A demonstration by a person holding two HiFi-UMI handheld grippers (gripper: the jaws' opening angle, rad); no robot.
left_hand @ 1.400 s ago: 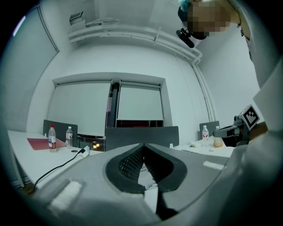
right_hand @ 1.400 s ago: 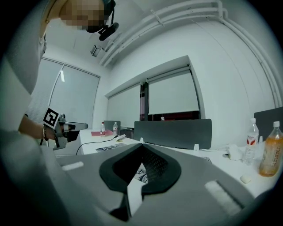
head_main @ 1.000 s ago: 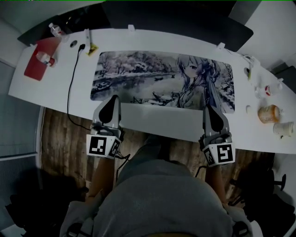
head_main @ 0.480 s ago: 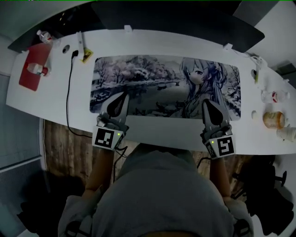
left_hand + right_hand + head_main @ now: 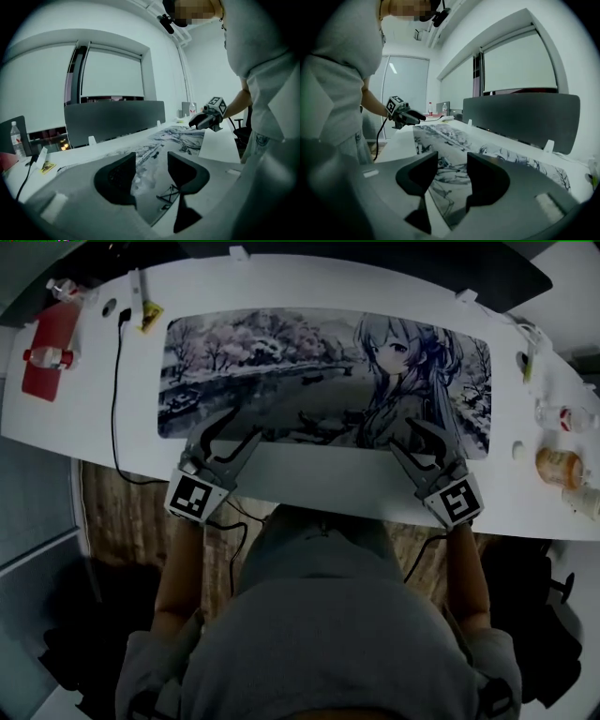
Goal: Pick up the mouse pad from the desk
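The left tool (image 5: 242,425) and the right tool (image 5: 403,437) have just been opening. Both are released, jaws apart, over the near edge of the mouse pad (image 5: 319,381). The pad lies flat on the counter (image 5: 309,474), ungripped, its edge between each pair of jaws. An amber bottle (image 5: 553,468) stands right of the right tool, its contents unclear.

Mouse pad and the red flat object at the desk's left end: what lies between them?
A black cable runs across the white desk there, seen in the head view.
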